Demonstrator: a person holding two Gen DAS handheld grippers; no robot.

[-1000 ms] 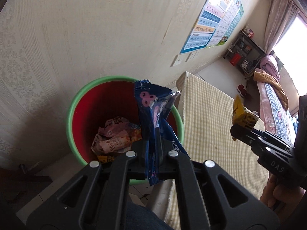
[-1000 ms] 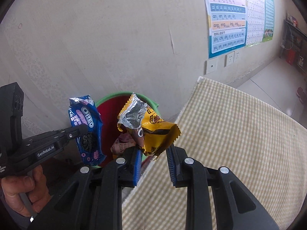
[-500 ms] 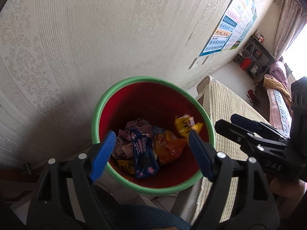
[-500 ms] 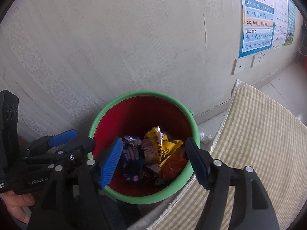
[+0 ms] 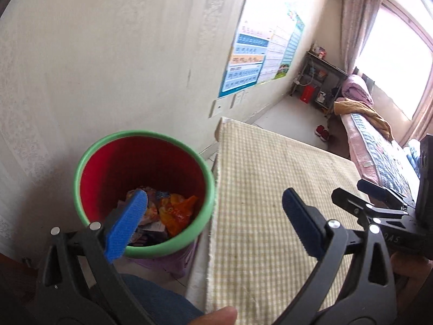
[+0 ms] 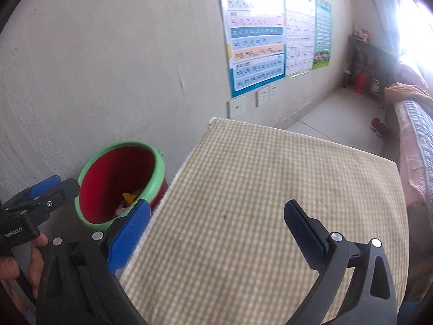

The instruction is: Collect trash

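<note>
As both tongs have just spread wide and empty, wrappers [image 5: 173, 211] in bin [image 5: 89, 157], left tongs [image 5: 213, 224] beside it, right tongs [image 6: 216, 230] over table [image 6: 270, 178]

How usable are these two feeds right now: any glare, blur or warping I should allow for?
Left wrist: window blown out at right, bucket and wrappers soft but readable, fisheye bends the wall. Right wrist: glare washes the top right corner, checked cloth slightly blurred, posters legible only as blocks.

Both black-framed grippers, the left gripper [image 5: 213, 218] and right gripper [image 6: 216, 226], carry ribbed blue pads [image 6: 128, 234], silver screws and white lettering.
</note>
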